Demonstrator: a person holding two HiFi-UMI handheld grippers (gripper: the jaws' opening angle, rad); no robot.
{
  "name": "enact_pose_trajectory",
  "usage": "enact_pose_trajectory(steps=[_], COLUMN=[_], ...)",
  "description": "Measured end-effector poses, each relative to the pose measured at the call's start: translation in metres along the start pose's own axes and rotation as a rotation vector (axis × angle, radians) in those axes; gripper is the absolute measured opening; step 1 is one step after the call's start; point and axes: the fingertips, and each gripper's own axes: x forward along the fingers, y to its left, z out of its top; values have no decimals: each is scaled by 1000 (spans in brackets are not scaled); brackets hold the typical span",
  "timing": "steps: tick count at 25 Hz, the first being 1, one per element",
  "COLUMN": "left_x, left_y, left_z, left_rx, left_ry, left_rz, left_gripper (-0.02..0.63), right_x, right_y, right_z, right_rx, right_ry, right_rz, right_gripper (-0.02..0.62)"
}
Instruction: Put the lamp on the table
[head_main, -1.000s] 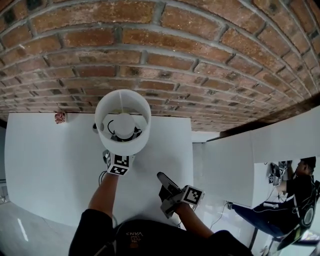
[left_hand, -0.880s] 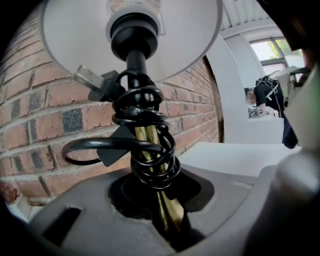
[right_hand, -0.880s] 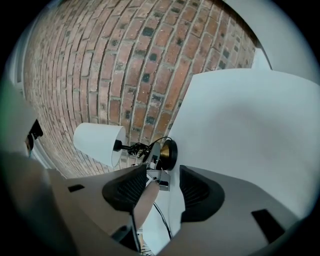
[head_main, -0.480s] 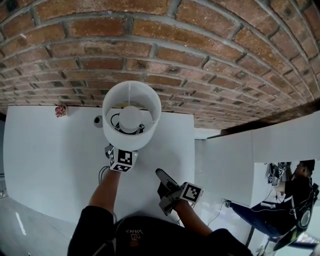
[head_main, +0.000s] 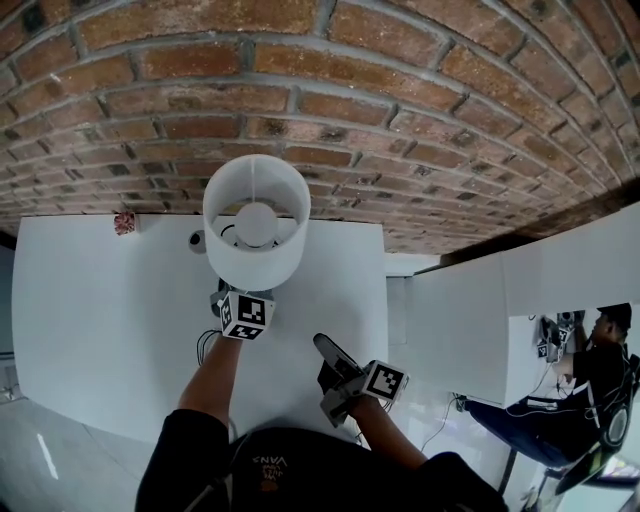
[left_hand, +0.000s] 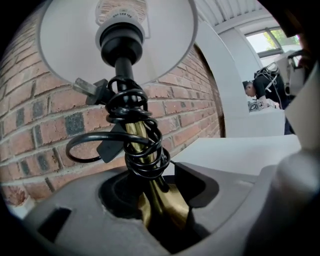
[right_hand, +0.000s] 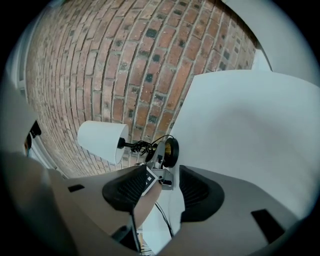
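Note:
The lamp has a white shade (head_main: 255, 235) and stands upright on the white table (head_main: 100, 330) close to the brick wall. Its brass stem (left_hand: 161, 206) is wound with black cord (left_hand: 135, 145), and its round base (right_hand: 171, 151) rests on the tabletop. My left gripper (head_main: 240, 295) reaches in under the shade. Its jaws are opening around the stem, which still stands between them (left_hand: 152, 190). My right gripper (head_main: 328, 362) hovers open and empty over the table's front edge (right_hand: 157, 187), pointing at the lamp.
A small red object (head_main: 124, 222) and a small round grey thing (head_main: 197, 240) lie by the wall at the table's back. A second white surface (head_main: 470, 330) adjoins on the right. Beyond it a person (head_main: 600, 370) sits.
The lamp and my left gripper have shifted slightly towards the wall, and the shade now stands straighter. The right gripper has hardly moved.

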Motion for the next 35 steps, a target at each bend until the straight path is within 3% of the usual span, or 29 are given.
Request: enact_pose_trajectory(steps=[10, 22, 27, 35], left_x=[-29, -108, -146, -214], left_y=[0, -18, -32, -44], left_z=[-1, 10, 14, 33], left_rx=[-17, -5, -33, -93], left_ry=[29, 7, -8, -35], left_rz=[7, -5, -18, -50], left_gripper=[212, 212, 212, 186], right_x=[-17, -52, -64, -84], right_y=[12, 31, 58, 75], right_z=[-14, -61, -70, -91], right_rx=[-35, -38, -156, -225], right_ry=[-33, -57, -92, -179], right_rz=[12, 9, 134, 111], right_gripper=[192, 190, 189, 173])
